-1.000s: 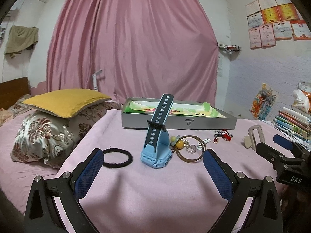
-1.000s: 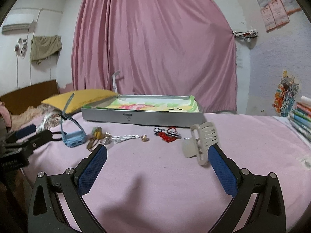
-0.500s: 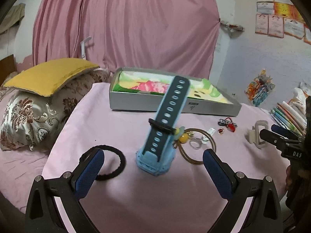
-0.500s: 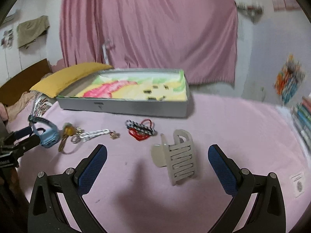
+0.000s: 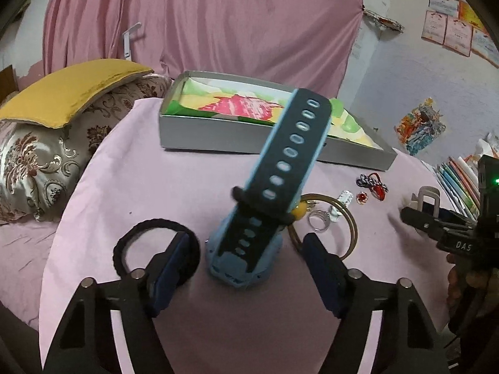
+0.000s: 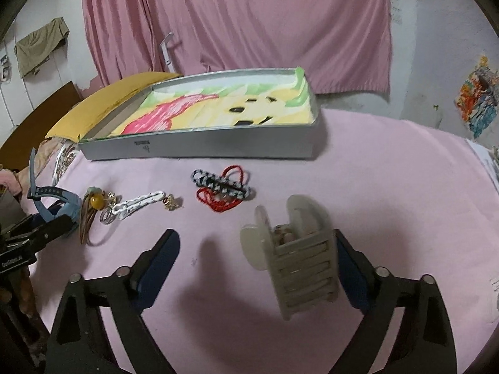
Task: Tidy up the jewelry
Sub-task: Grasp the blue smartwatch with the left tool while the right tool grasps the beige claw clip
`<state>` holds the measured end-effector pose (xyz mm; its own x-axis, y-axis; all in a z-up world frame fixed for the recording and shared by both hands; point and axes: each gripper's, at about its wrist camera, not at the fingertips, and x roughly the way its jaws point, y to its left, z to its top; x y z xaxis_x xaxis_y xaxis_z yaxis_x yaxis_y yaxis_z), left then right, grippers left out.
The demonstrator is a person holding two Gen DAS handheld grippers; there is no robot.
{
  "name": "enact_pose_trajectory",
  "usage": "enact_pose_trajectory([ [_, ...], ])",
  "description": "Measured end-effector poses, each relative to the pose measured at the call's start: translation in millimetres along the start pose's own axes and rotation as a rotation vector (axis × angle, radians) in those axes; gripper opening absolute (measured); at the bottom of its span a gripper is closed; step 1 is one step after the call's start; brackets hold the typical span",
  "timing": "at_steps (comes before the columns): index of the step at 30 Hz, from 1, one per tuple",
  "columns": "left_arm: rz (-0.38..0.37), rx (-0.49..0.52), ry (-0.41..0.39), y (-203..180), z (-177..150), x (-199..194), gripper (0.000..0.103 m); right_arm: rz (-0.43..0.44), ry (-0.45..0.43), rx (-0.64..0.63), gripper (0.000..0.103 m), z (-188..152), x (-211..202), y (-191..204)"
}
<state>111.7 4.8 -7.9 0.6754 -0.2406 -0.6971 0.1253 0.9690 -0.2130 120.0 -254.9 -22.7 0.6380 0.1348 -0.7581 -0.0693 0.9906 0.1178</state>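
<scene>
A blue watch [image 5: 262, 205] stands on the pink cloth, its strap leaning up. My left gripper [image 5: 246, 268] is open, its fingers on either side of the watch body. A beige hair claw [image 6: 299, 261] lies between the open fingers of my right gripper [image 6: 255, 255], close to the right finger. The grey box [image 6: 218, 143] with a colourful lining sits behind; it also shows in the left wrist view [image 5: 237, 137]. Red and black-white cords [image 6: 221, 190], a white chain [image 6: 137, 205], a ring [image 5: 318, 219] and a brown hoop [image 5: 346, 230] lie between.
A black hair tie [image 5: 143, 246] lies under the left finger. Pillows [image 5: 53, 124] sit at the left, books [image 5: 458, 180] at the right. A pink curtain [image 6: 237, 21] hangs behind.
Both grippers have moved forward and down: the left now straddles the watch, the right now straddles the hair claw. Both stay open.
</scene>
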Motion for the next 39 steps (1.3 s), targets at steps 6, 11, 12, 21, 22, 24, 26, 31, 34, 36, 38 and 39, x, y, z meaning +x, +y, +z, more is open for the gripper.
enact_pose_trajectory([
  [6,-0.004,0.021,0.013,-5,3,3,0.061,0.025,0.019,-0.008,0.072,-3,3,8],
  [11,0.014,0.047,0.017,-10,2,3,0.058,0.032,0.023,-0.031,0.061,-3,2,13],
  [12,0.022,0.056,0.018,-12,2,3,0.057,0.034,0.023,-0.035,0.058,-3,2,13],
  [21,0.068,0.143,0.037,-23,3,8,0.056,0.052,0.025,-0.091,0.042,0,5,23],
  [22,0.074,0.155,0.041,-24,4,8,0.055,0.055,0.025,-0.095,0.040,0,4,24],
  [24,0.087,0.180,0.048,-27,4,9,0.055,0.064,0.023,-0.097,0.027,-1,3,24],
  [26,0.095,0.200,0.053,-29,5,10,0.055,0.071,0.023,-0.099,0.027,-2,3,25],
  [31,0.084,0.187,0.040,-26,2,6,0.053,0.108,0.019,-0.089,0.027,-7,-2,26],
  [34,0.037,0.156,0.024,-24,-5,-2,0.049,0.121,0.002,-0.086,0.027,-14,-6,28],
  [36,0.001,0.134,0.012,-24,-10,-7,0.049,0.133,-0.010,-0.084,0.027,-18,-10,31],
  [38,-0.018,0.120,-0.007,-26,-16,-10,0.049,0.149,-0.034,-0.082,0.027,-22,-16,34],
  [39,-0.014,0.120,-0.016,-27,-18,-11,0.049,0.144,-0.043,-0.089,0.027,-23,-18,37],
])
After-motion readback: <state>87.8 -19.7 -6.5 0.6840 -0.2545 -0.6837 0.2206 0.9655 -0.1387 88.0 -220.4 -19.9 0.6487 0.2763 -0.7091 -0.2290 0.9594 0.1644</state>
